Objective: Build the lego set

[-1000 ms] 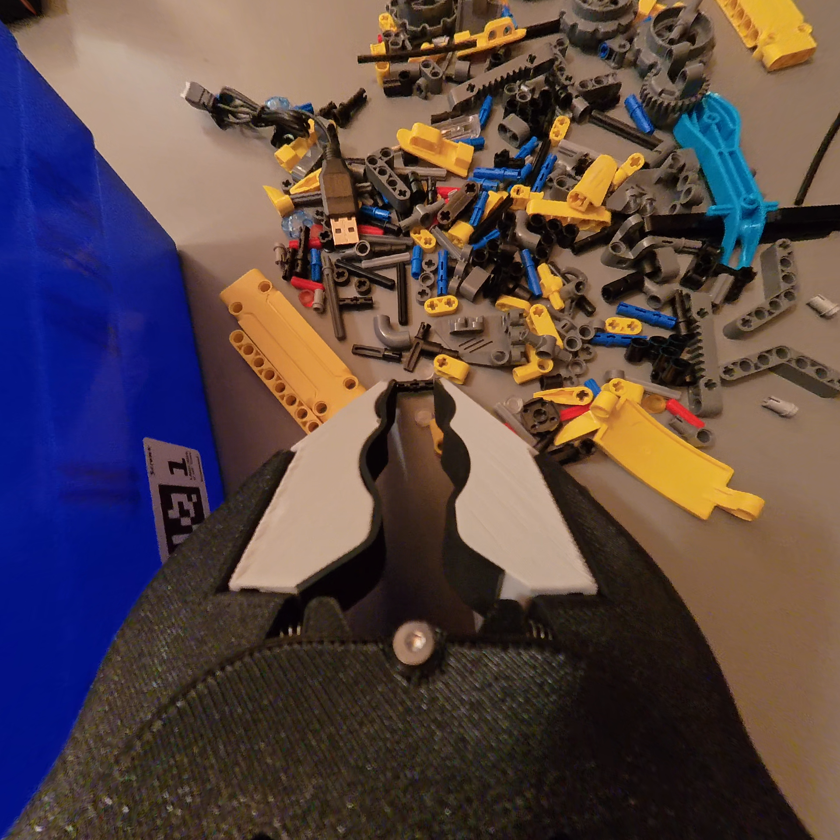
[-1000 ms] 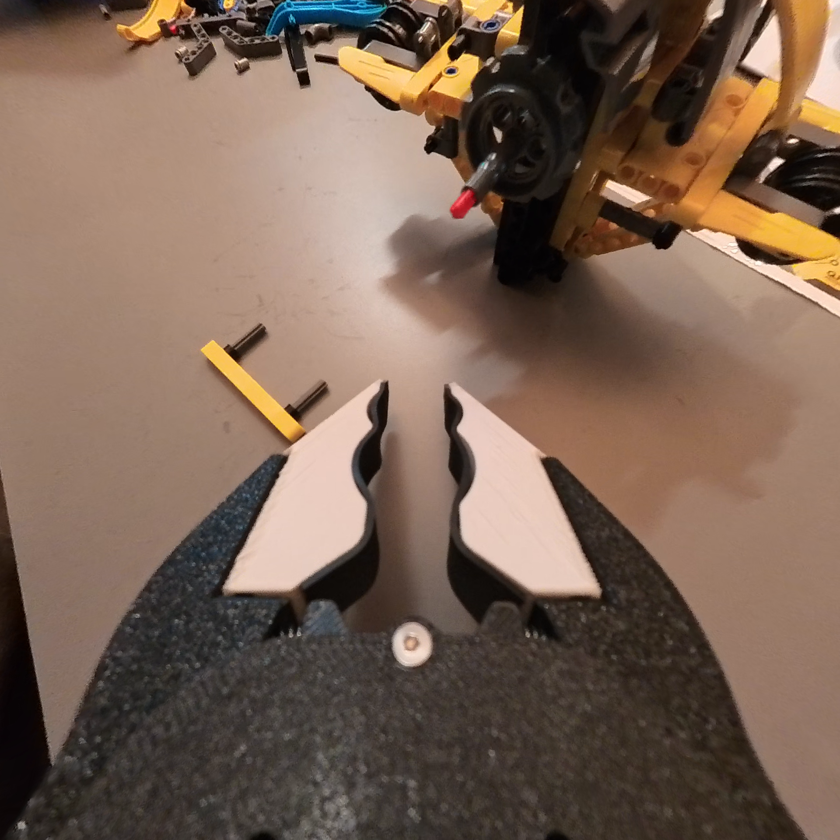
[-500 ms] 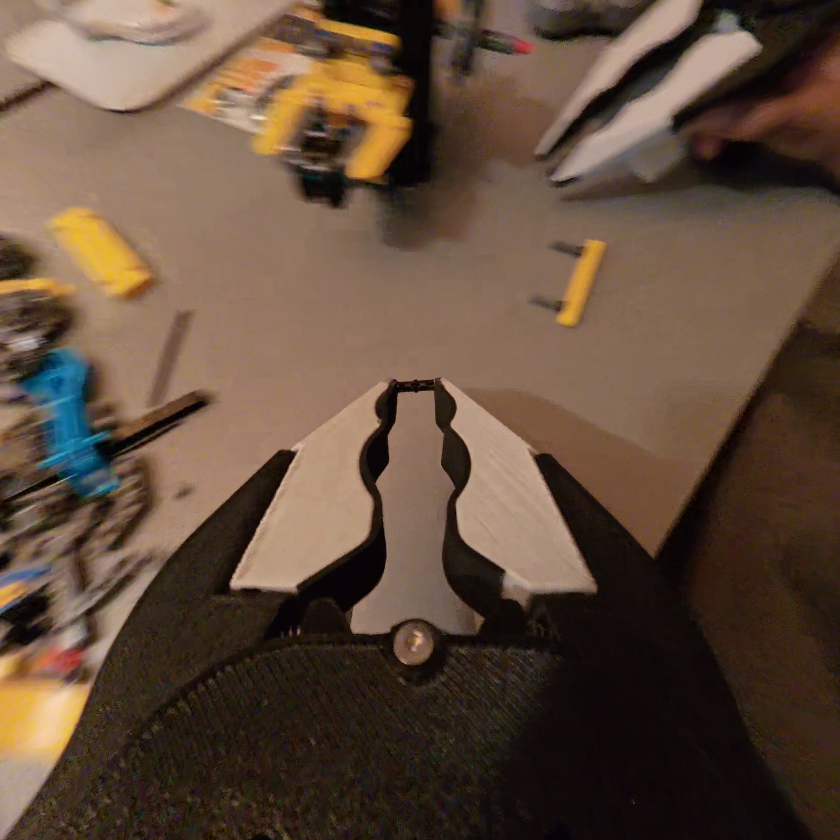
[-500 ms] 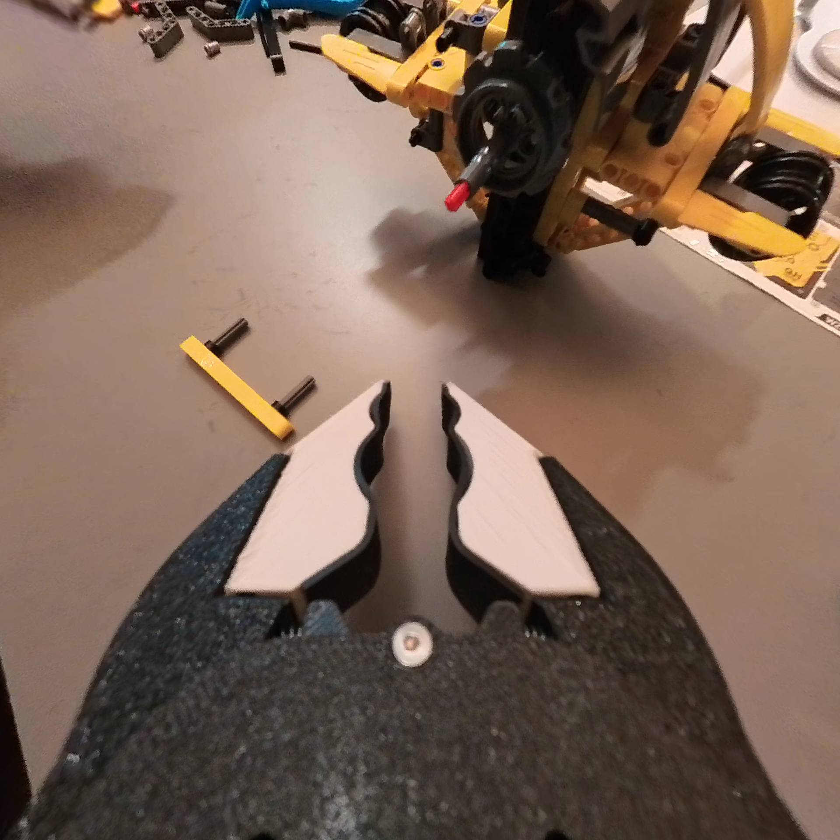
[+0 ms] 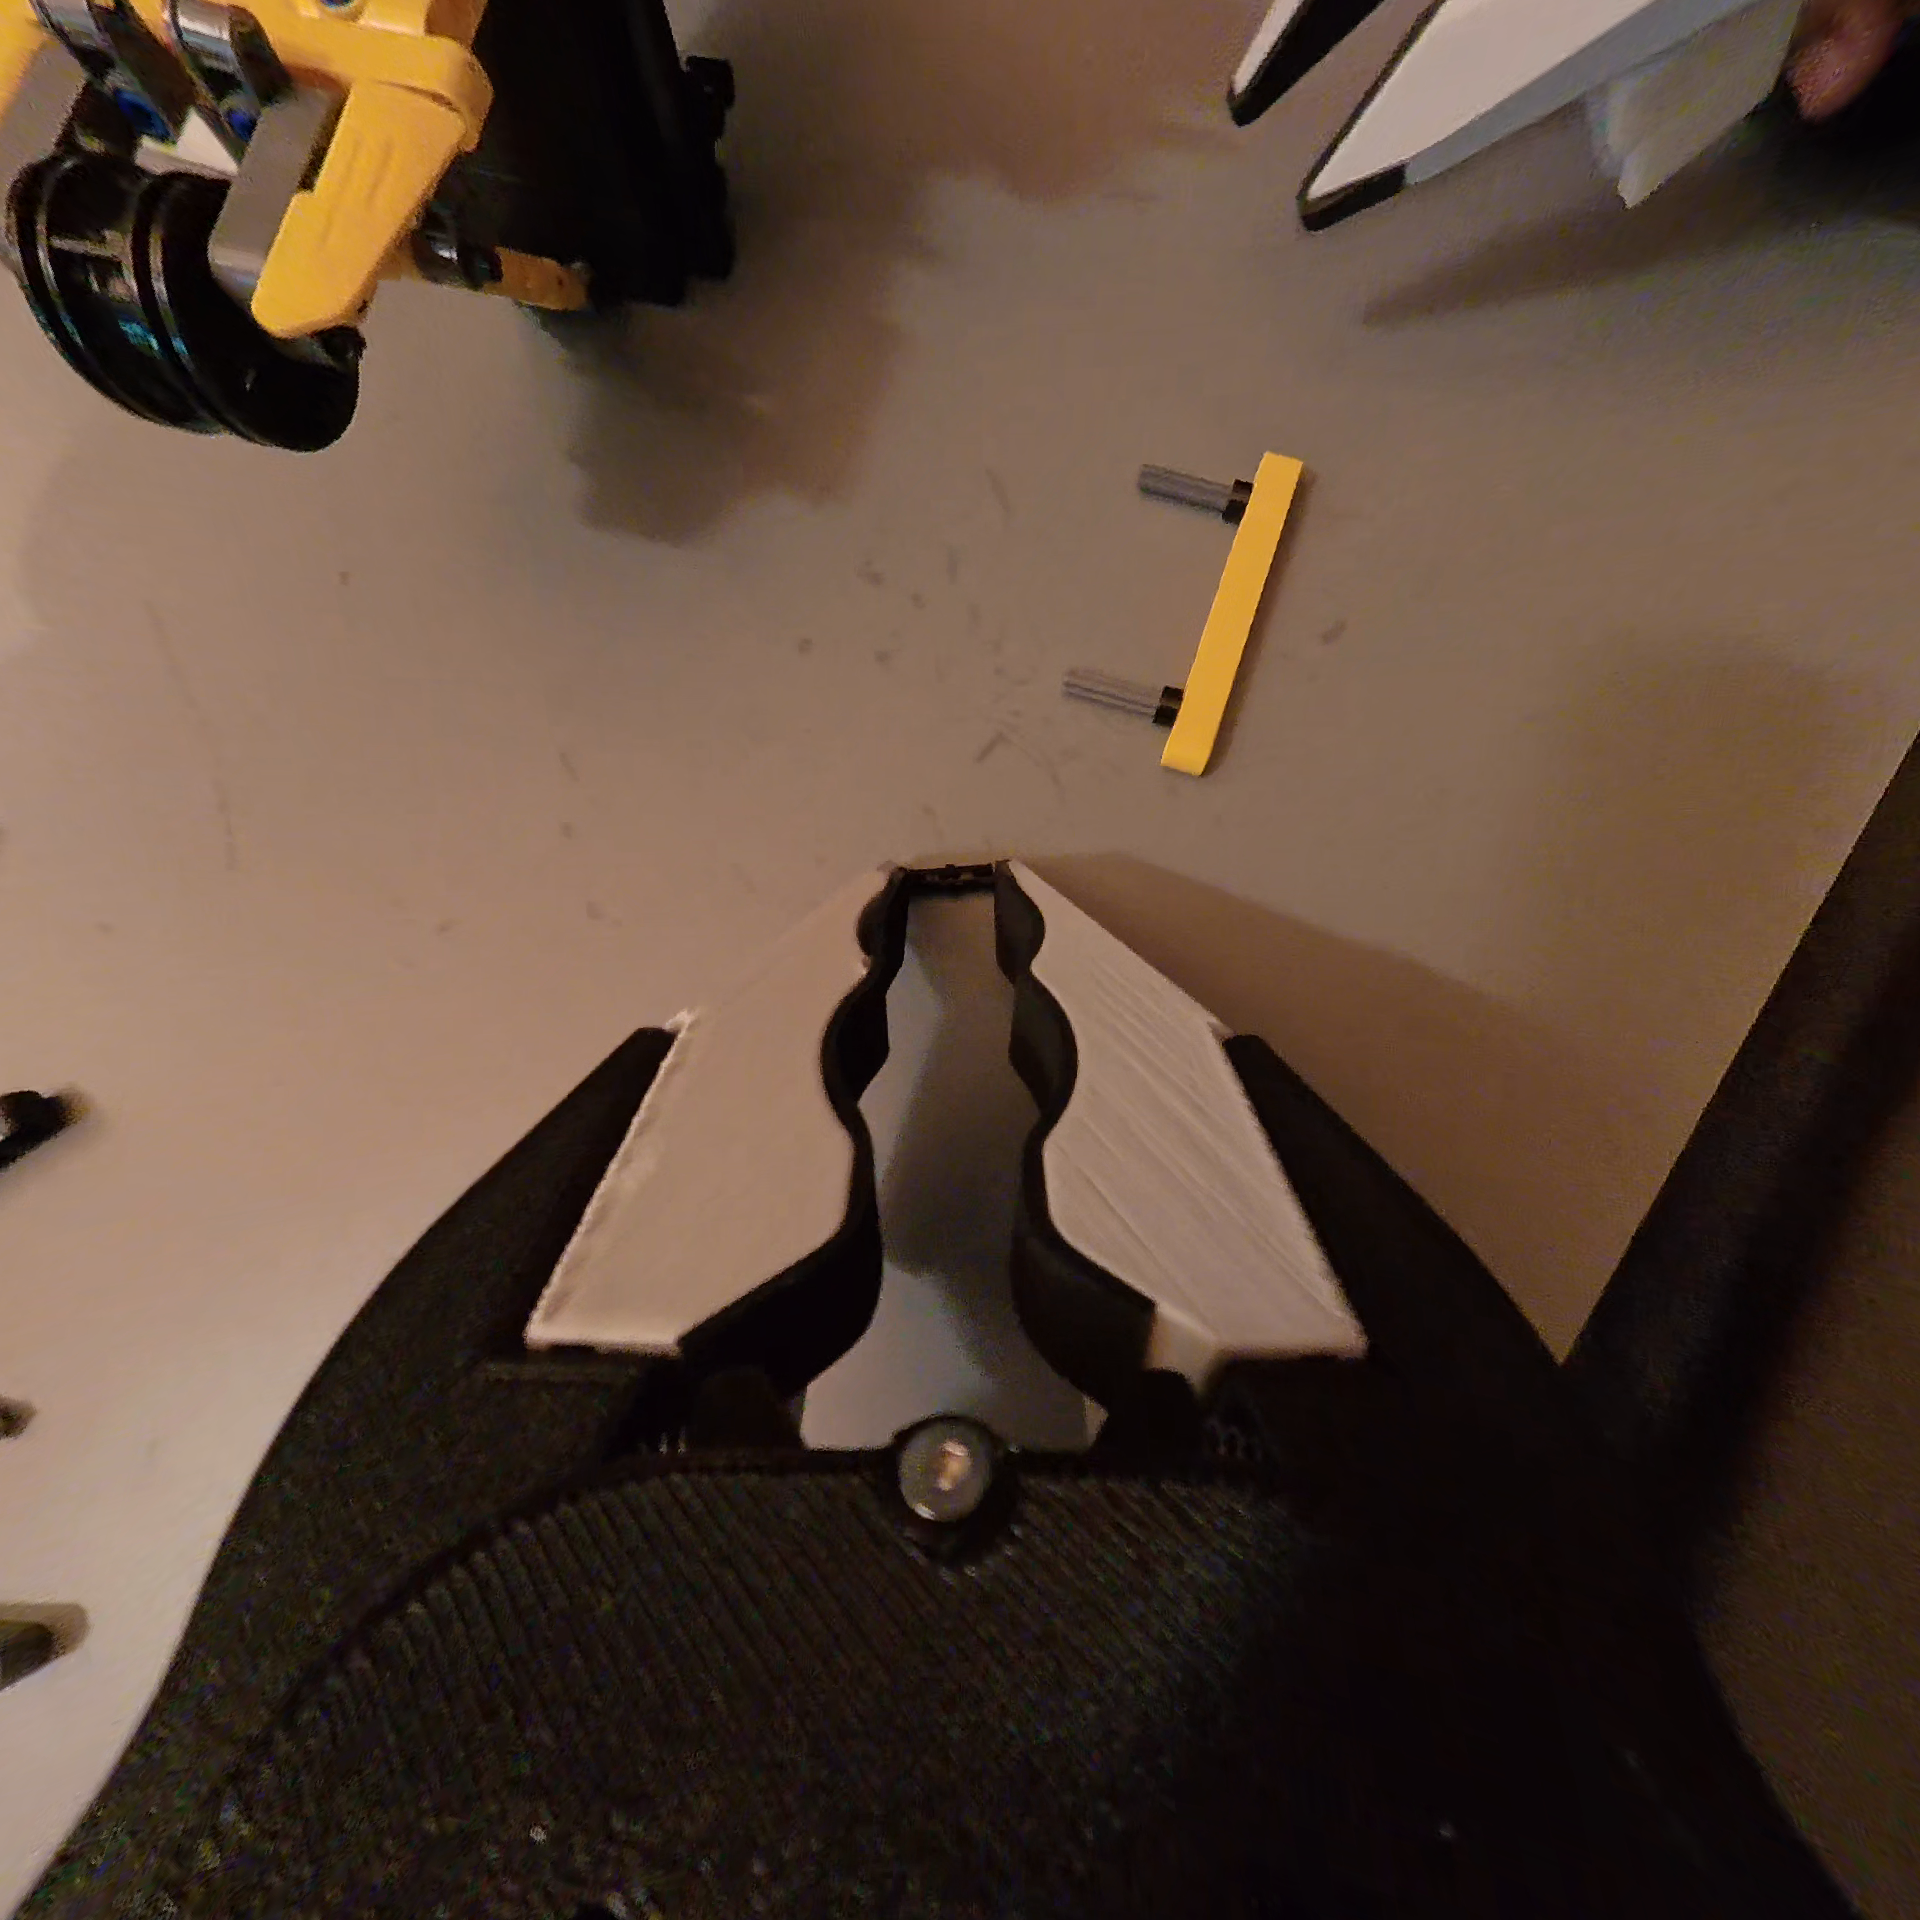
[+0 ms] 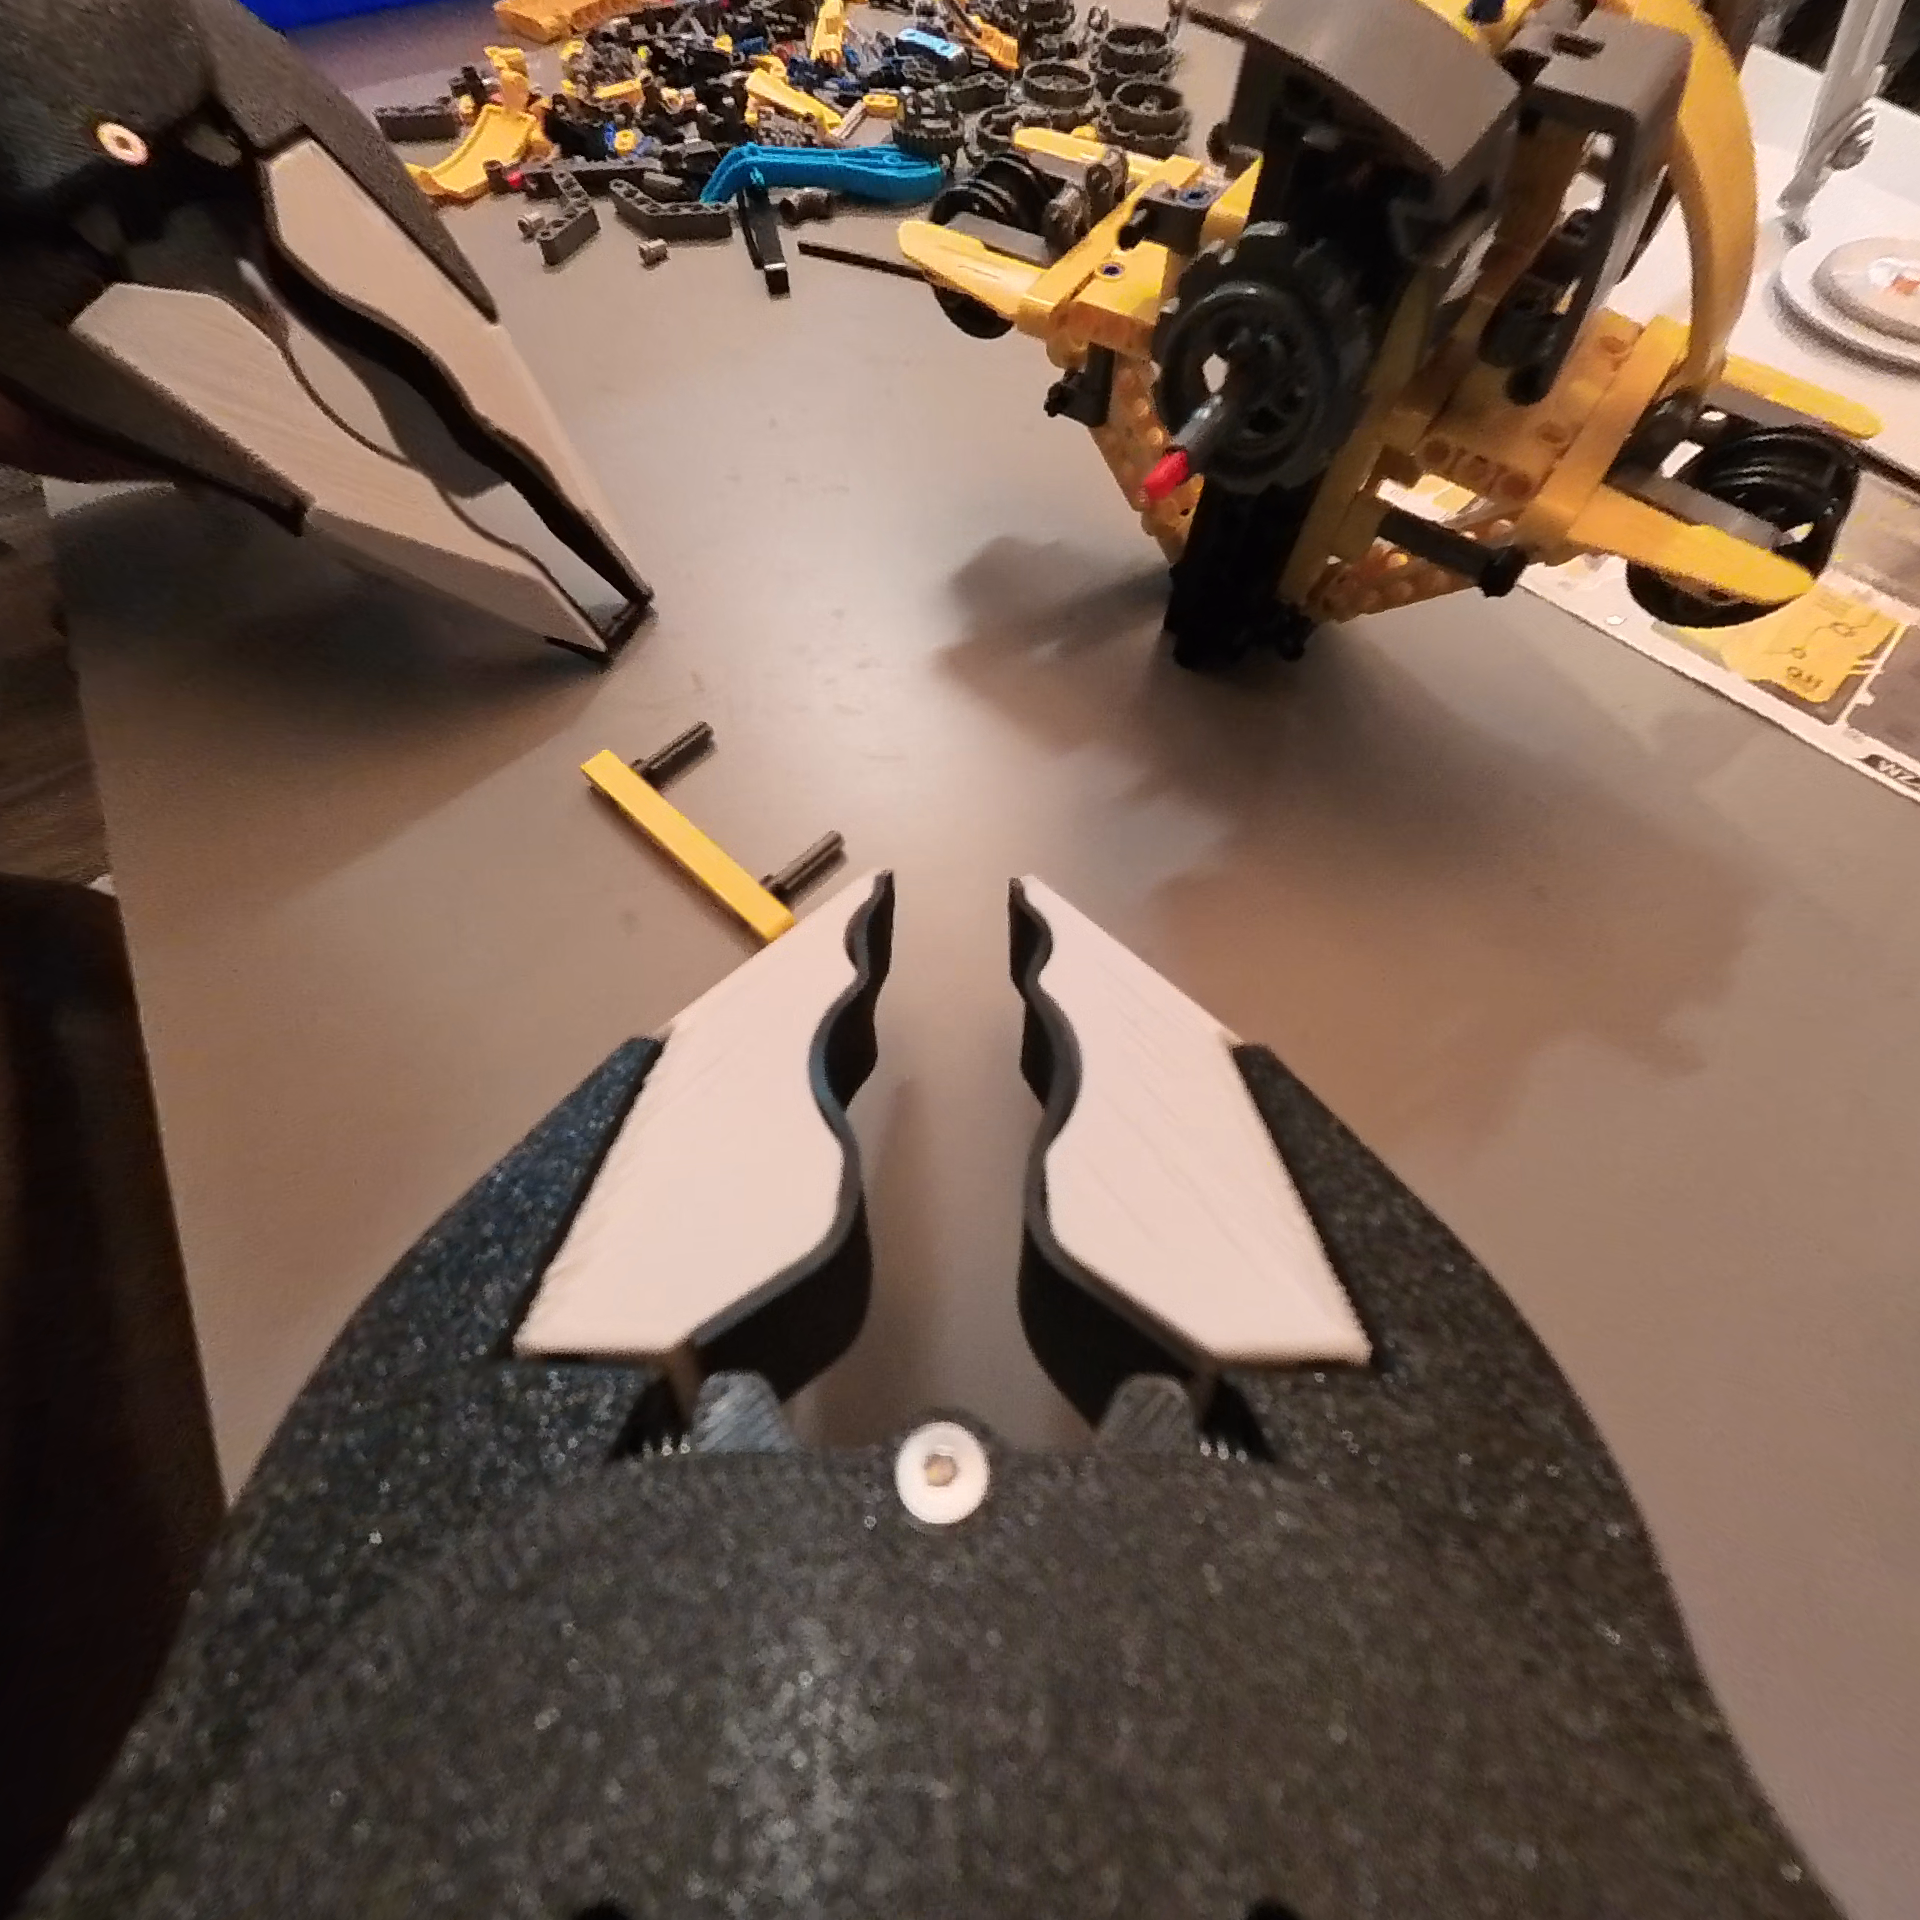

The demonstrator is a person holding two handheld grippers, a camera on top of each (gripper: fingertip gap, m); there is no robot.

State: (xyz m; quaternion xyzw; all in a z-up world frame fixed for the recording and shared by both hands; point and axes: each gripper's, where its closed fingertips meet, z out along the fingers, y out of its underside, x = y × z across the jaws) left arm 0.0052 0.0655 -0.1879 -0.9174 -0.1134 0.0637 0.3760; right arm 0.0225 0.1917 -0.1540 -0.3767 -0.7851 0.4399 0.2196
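Note:
My left gripper (image 5: 951,869) is shut on a small black pin (image 5: 954,878) held crosswise between its tips, low over the grey table. It also shows in the right wrist view (image 6: 620,621) at upper left. A thin yellow beam (image 5: 1231,613) with two black pins stuck in it lies just ahead and to the right of it. My right gripper (image 6: 951,894) is open and empty, its left tip right beside the near end of that beam (image 6: 686,842). It also shows in the left wrist view (image 5: 1288,156).
A part-built yellow and black model (image 6: 1403,364) stands on the table, also seen in the left wrist view (image 5: 364,156). A pile of loose parts (image 6: 779,125) lies at the back. A printed sheet (image 6: 1818,644) lies right. The table edge (image 5: 1714,1091) is close. Spacing between my two grippers at the tips: around 15 centimetres.
My left gripper swung from over the parts pile to the yellow beam, still shut on the black pin. My right gripper crept closer to the beam and stayed open.

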